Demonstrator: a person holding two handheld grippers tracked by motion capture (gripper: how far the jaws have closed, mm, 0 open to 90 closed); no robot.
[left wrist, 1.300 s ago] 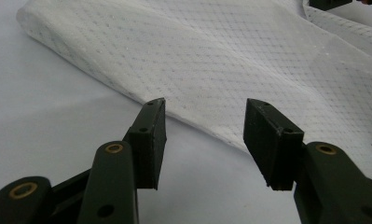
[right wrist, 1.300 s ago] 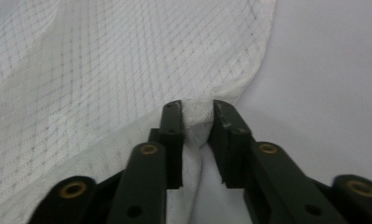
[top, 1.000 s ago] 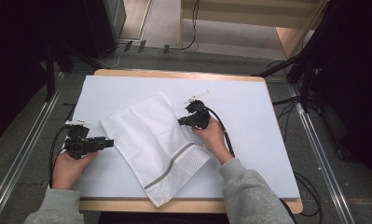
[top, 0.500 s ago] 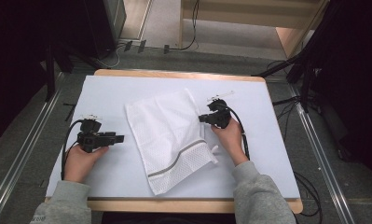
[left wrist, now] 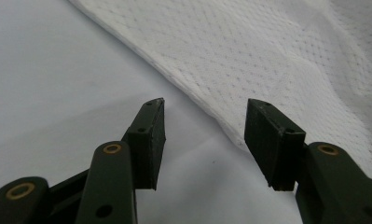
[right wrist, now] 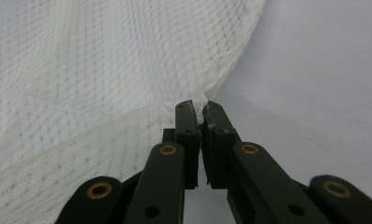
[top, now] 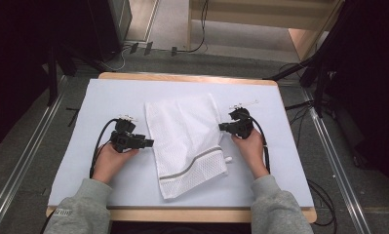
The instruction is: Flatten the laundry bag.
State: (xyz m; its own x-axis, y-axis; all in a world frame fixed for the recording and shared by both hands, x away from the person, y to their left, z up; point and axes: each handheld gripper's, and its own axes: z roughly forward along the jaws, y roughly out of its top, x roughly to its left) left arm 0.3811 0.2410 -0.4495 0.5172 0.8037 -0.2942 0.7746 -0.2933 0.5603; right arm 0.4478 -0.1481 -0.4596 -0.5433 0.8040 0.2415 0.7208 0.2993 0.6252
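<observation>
A white mesh laundry bag [top: 187, 139] with a grey band near its lower end lies on the pale blue table cover [top: 280, 185]. My right gripper [top: 220, 127] pinches the bag's right edge, and the mesh [right wrist: 104, 70] is caught between the shut jaws of the right gripper [right wrist: 202, 108]. My left gripper [top: 151, 143] stands open just left of the bag. Its own view has the bag's edge [left wrist: 207, 100] running close ahead of the left gripper [left wrist: 205, 103], with nothing between the jaws.
The wooden table edge [top: 182, 76] borders the cover at the back. A small white tab [top: 229, 159] lies beside the bag's right side. Cables [top: 97, 146] trail from both grippers. Metal rails [top: 16, 165] run along the floor on both sides.
The right gripper dragged the bag to the right, and the cloth turned from a diagonal lie to nearly lengthwise. The left gripper slid right along the table toward the bag's left edge.
</observation>
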